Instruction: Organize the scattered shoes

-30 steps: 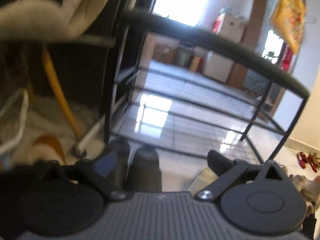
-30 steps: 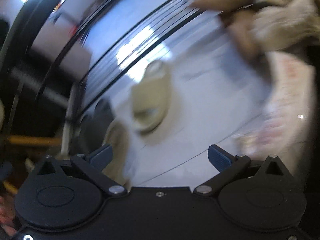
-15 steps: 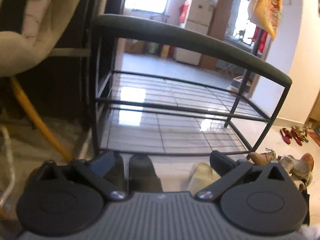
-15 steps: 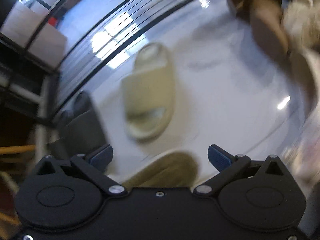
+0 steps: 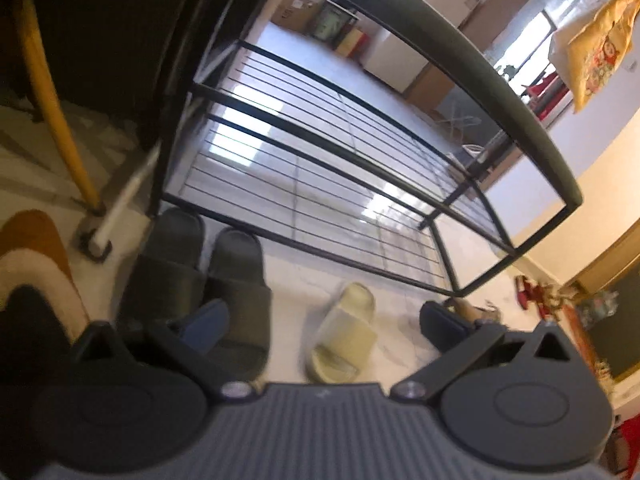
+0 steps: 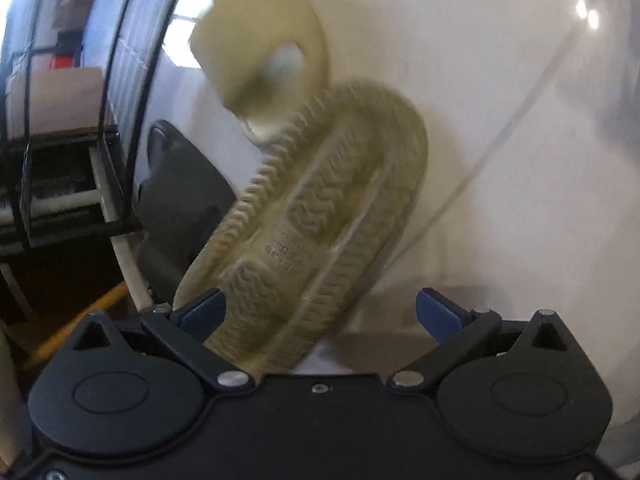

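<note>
The right claw is spread wide, and a cream slipper lies sole-up between its fingers, gripped by neither. Just beyond lies its mate, upright on the floor. The left claw is also spread and empty, over a pair of grey slippers near a black wire shoe rack.
</note>
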`<state>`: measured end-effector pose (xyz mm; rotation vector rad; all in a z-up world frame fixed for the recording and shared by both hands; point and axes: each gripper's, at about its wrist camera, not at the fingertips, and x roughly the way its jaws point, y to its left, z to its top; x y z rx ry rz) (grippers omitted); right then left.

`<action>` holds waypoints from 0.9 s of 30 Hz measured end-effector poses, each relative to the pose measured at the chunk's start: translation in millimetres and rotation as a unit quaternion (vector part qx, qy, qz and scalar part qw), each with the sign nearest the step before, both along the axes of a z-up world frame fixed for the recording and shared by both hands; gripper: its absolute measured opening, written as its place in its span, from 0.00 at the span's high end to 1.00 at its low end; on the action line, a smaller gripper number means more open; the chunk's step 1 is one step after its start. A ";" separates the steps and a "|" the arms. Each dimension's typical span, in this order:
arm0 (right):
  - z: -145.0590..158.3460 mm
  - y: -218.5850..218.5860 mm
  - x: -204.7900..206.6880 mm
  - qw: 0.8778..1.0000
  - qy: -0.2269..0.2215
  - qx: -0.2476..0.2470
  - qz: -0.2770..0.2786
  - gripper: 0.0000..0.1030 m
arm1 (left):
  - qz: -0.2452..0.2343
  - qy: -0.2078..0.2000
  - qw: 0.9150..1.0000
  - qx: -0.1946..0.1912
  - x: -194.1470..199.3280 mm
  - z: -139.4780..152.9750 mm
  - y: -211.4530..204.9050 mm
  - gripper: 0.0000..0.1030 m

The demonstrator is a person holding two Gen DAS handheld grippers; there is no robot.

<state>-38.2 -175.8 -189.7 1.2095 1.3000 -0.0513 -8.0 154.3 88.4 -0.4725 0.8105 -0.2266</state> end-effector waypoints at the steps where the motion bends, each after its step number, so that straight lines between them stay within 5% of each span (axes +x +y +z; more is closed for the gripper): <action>1: -6.9 5.8 0.7 1.000 -0.001 -0.006 -0.005 0.00 | 0.003 0.002 1.000 0.002 0.5 -1.3 0.3 0.01; 6: -17.0 22.2 9.4 0.999 -0.041 0.000 -0.015 0.05 | 0.012 0.001 1.000 0.017 1.4 -3.6 2.6 0.01; 12: -7.3 22.6 14.9 0.995 -0.098 0.009 -0.006 0.52 | 0.008 -0.005 0.999 0.043 0.2 -3.4 -0.6 0.01; 14: -0.4 19.3 13.2 0.994 -0.111 0.005 -0.006 0.59 | 0.010 -0.005 0.999 0.046 0.5 -3.7 -1.0 0.01; 22: 31.5 -3.7 5.6 0.989 -0.149 -0.026 -0.002 0.60 | 0.009 -0.017 0.997 0.070 -2.3 -2.5 -5.1 0.01; 27: 63.1 -25.4 -3.7 0.982 -0.162 -0.092 0.036 0.60 | 0.013 -0.008 0.998 0.063 -3.2 -4.9 -2.6 0.01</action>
